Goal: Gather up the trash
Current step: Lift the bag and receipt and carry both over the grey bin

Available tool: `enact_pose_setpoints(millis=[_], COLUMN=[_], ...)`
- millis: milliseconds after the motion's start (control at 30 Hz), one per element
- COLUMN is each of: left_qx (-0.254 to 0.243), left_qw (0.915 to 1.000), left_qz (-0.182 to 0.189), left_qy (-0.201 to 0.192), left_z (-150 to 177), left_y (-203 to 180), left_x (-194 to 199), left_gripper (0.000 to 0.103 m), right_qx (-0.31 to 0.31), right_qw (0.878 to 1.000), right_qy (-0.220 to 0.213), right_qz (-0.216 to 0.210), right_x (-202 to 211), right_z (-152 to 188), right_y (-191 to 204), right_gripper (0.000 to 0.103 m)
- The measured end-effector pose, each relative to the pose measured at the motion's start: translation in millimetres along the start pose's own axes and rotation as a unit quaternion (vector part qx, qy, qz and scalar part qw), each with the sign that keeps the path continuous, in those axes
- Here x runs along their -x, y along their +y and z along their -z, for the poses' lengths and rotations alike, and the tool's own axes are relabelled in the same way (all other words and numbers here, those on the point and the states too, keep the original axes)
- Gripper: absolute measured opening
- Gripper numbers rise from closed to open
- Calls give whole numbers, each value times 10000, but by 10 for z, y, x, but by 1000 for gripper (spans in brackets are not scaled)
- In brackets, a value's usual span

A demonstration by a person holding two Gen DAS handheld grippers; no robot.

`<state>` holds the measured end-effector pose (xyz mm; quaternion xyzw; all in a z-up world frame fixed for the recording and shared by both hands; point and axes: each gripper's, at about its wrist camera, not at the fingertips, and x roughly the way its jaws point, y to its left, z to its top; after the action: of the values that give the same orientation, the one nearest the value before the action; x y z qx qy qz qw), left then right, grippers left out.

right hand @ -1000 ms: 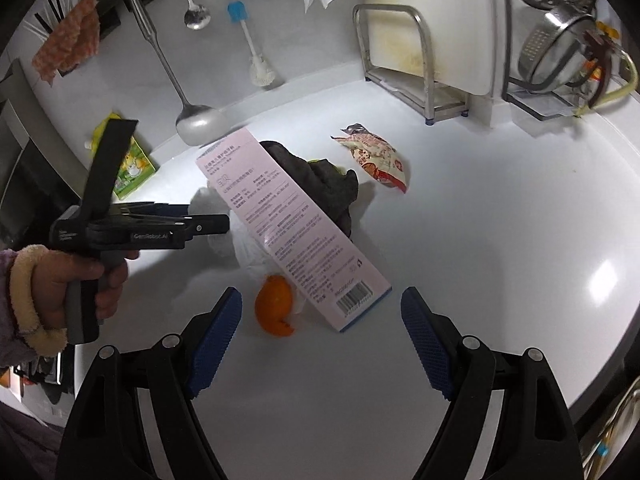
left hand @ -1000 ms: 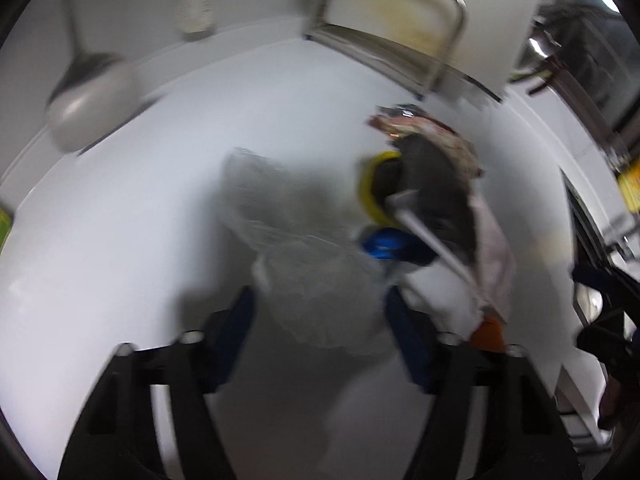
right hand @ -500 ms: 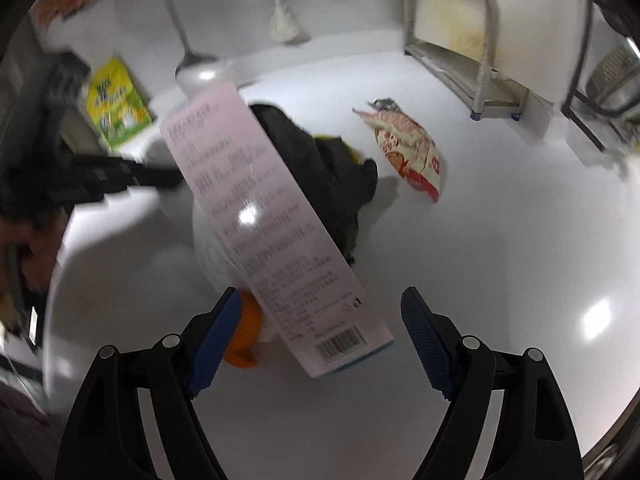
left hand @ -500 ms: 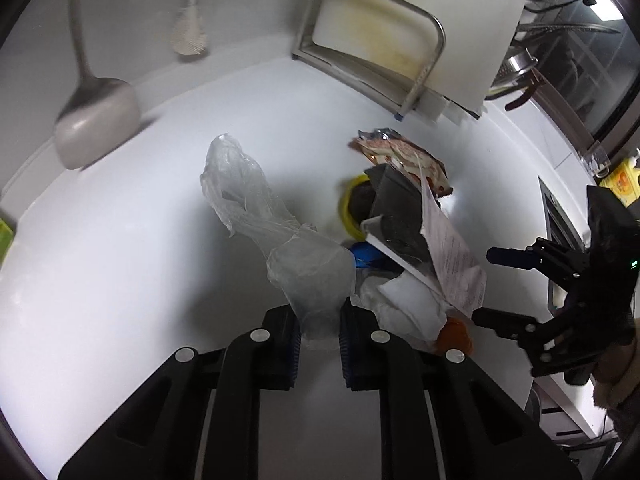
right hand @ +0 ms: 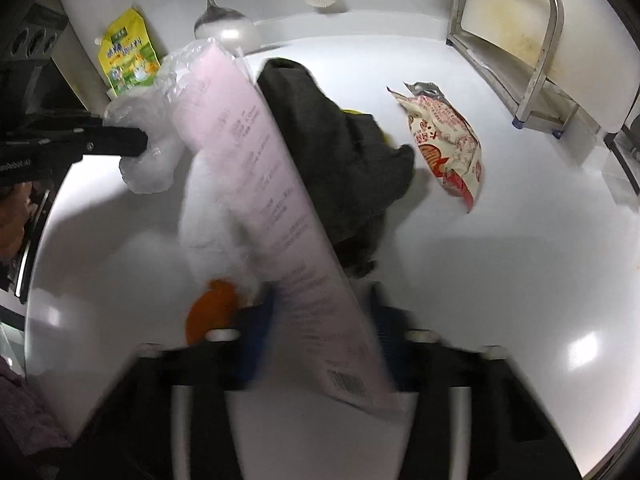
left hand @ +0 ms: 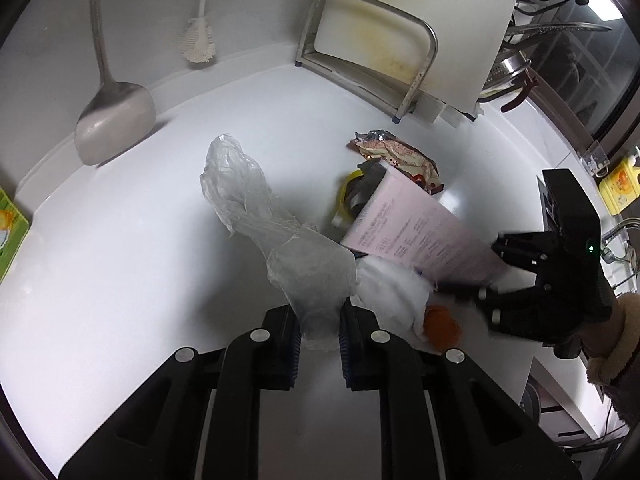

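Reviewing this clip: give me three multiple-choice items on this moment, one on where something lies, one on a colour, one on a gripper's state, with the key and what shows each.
1. Where does the snack wrapper lie?
A. flat on the white counter, apart from the pile
B. inside the metal rack
C. under the ladle

2. What colour is the carton in the right gripper?
A. green
B. pale pink
C. blue

3. What is the left gripper doing?
A. open above the counter
B. shut on nothing
C. shut on the clear plastic bag

Key: 1 A, the wrapper lies alone between pile and rack. 2 B, its printed face is pale pink. 3 C, the pads pinch the bag's end.
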<state>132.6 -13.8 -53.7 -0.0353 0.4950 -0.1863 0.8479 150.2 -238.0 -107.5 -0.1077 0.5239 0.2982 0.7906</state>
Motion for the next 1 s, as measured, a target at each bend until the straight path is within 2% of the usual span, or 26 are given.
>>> enact_pose_setpoints(millis=[200,633,867,1000], left_qx=[121,161,93,28], left_qw=[9999,9993,9985,9979], left_qz=[-96,-246,-369,-388], left_qy=[-70,-214,-398,-518], left_z=[22,160,228,307], left_y=[-1,-122,-223,-321], left_x=[56,243,468,617], left_gripper=[16,16,16,16], right_qx=[-226,-440,-405,-395], right_qw=[9989,9926,9906,9903], right_qy=[-273,-891,-1178,-1247], right_qz=[-293,-693,-560,-472], right_x=[190,551,834,993], right_z=[35,185,230,400], right_y=[-28,93,239,324], right_gripper=[13,12,12,12])
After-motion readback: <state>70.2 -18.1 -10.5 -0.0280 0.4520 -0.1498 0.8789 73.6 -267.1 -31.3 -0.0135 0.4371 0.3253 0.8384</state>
